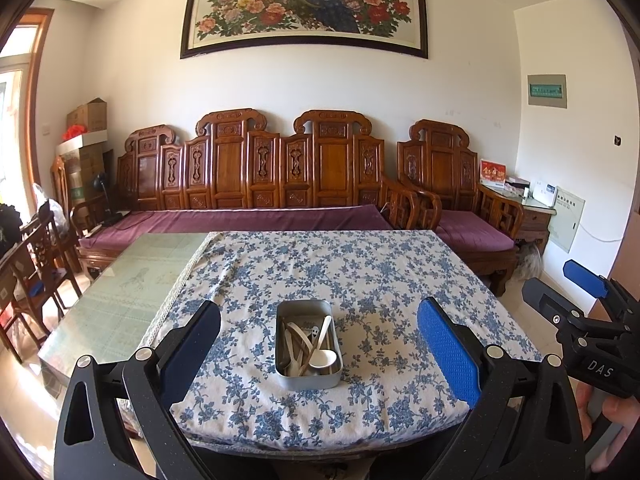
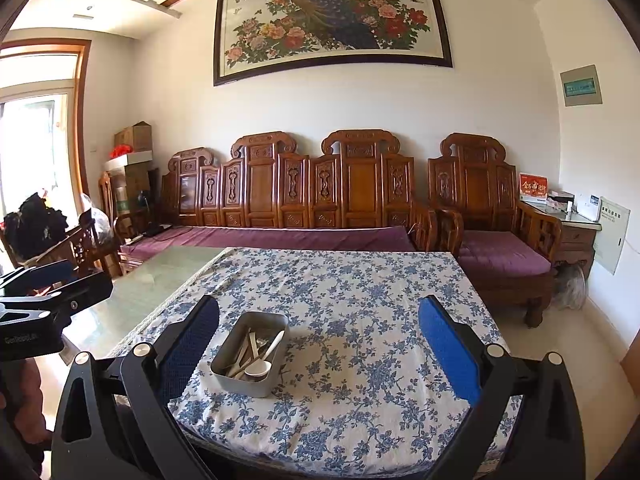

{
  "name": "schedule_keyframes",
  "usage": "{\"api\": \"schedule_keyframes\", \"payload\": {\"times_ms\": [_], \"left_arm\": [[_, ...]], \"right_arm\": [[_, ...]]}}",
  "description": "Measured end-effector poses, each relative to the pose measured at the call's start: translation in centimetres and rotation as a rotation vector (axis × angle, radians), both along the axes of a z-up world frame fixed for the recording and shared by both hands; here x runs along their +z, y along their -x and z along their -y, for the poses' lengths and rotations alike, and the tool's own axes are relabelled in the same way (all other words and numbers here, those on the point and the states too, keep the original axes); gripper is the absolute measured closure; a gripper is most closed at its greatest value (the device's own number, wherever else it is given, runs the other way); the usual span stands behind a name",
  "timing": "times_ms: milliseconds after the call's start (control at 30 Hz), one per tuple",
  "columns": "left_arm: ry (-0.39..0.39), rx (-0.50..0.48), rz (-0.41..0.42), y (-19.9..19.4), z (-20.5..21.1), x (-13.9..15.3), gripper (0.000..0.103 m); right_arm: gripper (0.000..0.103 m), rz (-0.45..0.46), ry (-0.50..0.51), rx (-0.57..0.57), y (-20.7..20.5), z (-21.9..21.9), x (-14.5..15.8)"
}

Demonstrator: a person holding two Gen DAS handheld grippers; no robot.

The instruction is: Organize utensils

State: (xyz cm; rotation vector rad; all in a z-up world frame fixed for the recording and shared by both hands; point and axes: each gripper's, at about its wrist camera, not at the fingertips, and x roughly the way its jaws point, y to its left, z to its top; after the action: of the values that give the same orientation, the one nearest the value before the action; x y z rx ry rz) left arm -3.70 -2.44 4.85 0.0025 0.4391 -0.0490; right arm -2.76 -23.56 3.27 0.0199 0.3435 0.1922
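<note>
A grey metal tin [image 1: 308, 376] stands on the blue floral tablecloth [image 1: 360, 272], near the table's front edge. It holds several utensils, with a white spoon [image 1: 323, 356] on top. The tin also shows in the right wrist view [image 2: 240, 380] with the spoon [image 2: 258, 367]. My left gripper [image 1: 318, 356] is open and empty, held above the front edge with the tin between its fingers in the view. My right gripper [image 2: 318, 360] is open and empty, to the right of the tin; it shows at the right edge of the left wrist view [image 1: 576, 300].
The left part of the table is bare glass [image 1: 120, 292]. A carved wooden sofa with purple cushions [image 1: 240, 220] stands behind the table, an armchair [image 1: 472, 232] at the right, and wooden chairs [image 1: 32, 264] at the left.
</note>
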Motion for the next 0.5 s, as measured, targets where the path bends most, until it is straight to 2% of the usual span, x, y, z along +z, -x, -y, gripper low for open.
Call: {"api": "schedule_keyframes", "payload": {"times_ms": [500], "left_arm": [[-0.001, 0.002, 0.003, 0.14, 0.02, 0.06, 0.008]], "right_arm": [[0.003, 0.0, -0.002, 0.001, -0.1, -0.17, -0.13]]}}
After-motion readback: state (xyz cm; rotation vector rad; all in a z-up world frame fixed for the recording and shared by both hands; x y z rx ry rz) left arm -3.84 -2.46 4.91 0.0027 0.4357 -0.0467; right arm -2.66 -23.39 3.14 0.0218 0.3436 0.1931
